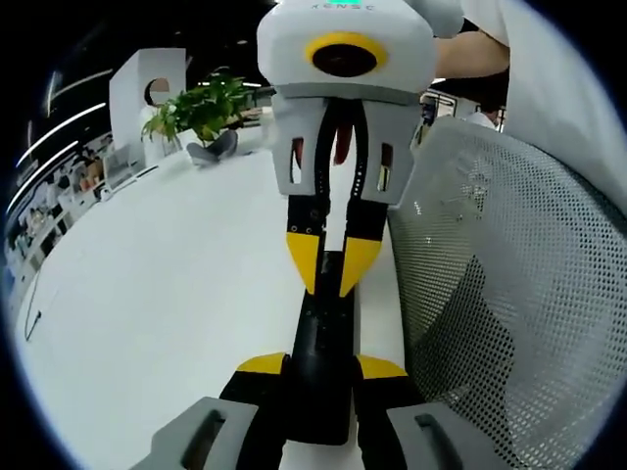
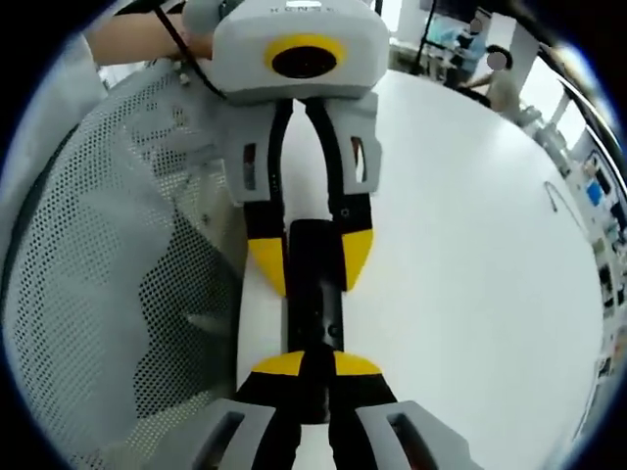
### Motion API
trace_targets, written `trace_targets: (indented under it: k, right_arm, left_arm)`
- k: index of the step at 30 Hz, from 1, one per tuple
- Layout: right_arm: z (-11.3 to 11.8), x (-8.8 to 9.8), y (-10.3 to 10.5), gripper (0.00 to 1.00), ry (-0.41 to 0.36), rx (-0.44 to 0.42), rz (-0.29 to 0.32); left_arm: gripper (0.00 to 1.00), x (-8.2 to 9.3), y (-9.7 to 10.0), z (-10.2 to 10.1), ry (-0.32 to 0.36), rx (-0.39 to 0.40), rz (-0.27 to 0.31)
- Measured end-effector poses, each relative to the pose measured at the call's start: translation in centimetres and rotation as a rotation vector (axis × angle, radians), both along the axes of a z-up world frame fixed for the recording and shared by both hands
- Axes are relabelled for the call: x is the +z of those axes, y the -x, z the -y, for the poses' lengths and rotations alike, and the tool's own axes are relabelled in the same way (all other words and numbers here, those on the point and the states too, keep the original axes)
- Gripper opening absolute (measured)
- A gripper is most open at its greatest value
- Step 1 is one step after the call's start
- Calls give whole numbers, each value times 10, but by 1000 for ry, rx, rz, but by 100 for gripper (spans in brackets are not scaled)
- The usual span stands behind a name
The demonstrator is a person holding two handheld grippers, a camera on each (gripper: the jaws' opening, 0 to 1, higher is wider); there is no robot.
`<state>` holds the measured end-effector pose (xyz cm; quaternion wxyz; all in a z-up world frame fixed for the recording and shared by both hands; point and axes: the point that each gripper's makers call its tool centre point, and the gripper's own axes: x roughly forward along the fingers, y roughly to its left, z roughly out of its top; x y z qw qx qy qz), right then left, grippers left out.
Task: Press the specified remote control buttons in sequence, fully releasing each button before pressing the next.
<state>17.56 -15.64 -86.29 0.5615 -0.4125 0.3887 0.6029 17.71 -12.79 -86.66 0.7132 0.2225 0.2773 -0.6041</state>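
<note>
Remote control (image 1: 321,362) sits clamped between your left tool (image 1: 323,367) tips at its near end, with the right tool (image 1: 331,264) pinched nearly together on its far end, over the white worktop (image 1: 167,294). Right gripper view: your right tool (image 2: 306,364) meets over the remote's (image 2: 313,294) near end, the left tool (image 2: 312,259) gripping its far end, mesh chair (image 2: 108,245) off left.

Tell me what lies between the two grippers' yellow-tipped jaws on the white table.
In both views, a long black remote control lies there; the left gripper and right gripper each close on one end, above the white table.
</note>
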Motion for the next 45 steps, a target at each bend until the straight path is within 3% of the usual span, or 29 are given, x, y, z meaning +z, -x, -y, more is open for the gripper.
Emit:
trace_targets:
  k: [3, 5, 6, 7, 12, 16, 21, 23, 30, 32, 36, 42, 45]
  right_arm:
    - [1, 0, -1, 5, 5, -9, -11]
    - [2, 2, -1, 5, -42, -8, -19]
    - [1, 2, -1, 5, -82, -71, -42]
    - [1, 3, -1, 5, -113, -79, -42]
    - [1, 4, 1, 5, -242, -9, 13]
    - [0, 4, 4, 3, -256, 40, 33]
    - [-3, 5, 2, 2, -221, 61, 17]
    - [-3, 4, 2, 2, -187, 20, -14]
    - [-4, 1, 2, 1, -23, 2, -30]
    - [-4, 1, 1, 1, -15, -3, -36]
    - [-2, 2, 2, 1, -59, -6, -14]
    - [-1, 4, 2, 2, -214, -34, 64]
    - [-1, 5, 2, 1, -247, -55, 63]
  left_arm:
    - [25, 0, 0, 0, -1, -5, 4]
    - [25, 0, 0, 0, -1, -3, 4]
    - [25, 0, 0, 0, 0, -1, 4]
    - [25, 0, 0, 0, 0, 0, 4]
    - [25, 1, 1, -1, 3, -3, 6]
    - [25, 1, 1, -1, 3, -3, 6]
    - [25, 1, 1, -1, 4, -3, 6]
    - [25, 1, 1, -1, 3, -3, 6]
    - [25, 1, 1, -1, 4, -4, 5]
    - [25, 1, 1, -1, 5, -5, 5]
    - [25, 1, 1, -1, 4, -5, 5]
    - [25, 1, 1, -1, 4, -4, 6]
    - [25, 1, 1, -1, 3, -3, 6]
